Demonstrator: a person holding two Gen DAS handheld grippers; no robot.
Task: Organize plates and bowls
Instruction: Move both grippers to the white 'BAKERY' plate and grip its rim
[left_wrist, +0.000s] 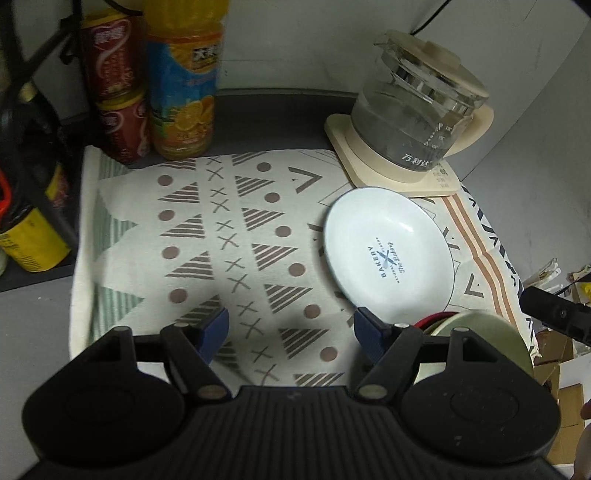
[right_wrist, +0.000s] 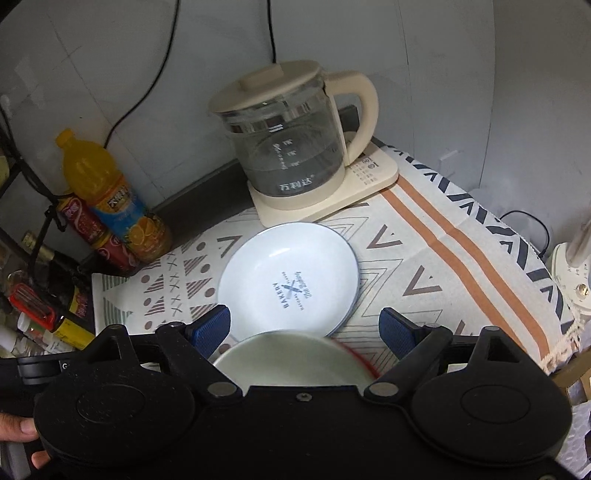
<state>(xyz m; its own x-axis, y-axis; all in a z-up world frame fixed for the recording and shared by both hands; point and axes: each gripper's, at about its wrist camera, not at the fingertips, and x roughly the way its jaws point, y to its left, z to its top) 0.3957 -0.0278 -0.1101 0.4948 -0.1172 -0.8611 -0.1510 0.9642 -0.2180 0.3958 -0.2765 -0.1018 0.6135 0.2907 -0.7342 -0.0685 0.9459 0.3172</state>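
Observation:
A white plate (left_wrist: 388, 254) (right_wrist: 291, 273) printed "BAKERY" lies flat on the patterned cloth (left_wrist: 236, 236) (right_wrist: 424, 266), just in front of the kettle base. A pale green bowl (left_wrist: 480, 332) (right_wrist: 291, 358) sits nested in a red-rimmed dish (left_wrist: 432, 319) (right_wrist: 356, 354) at the plate's near edge. My left gripper (left_wrist: 291, 328) is open over bare cloth, to the left of the plate and bowl, with nothing between its fingers. My right gripper (right_wrist: 304, 326) is open, with its blue pads (right_wrist: 212, 326) either side of the bowl's far rim and not touching it.
A glass kettle (left_wrist: 417, 110) (right_wrist: 291, 147) on its cream base stands at the back. An orange juice bottle (left_wrist: 184, 81) (right_wrist: 110, 199) and red cans (left_wrist: 114, 92) (right_wrist: 92, 229) stand back left. Bottles (right_wrist: 55, 321) crowd a left shelf. The cloth's fringed edge (right_wrist: 561, 332) drops off at the right.

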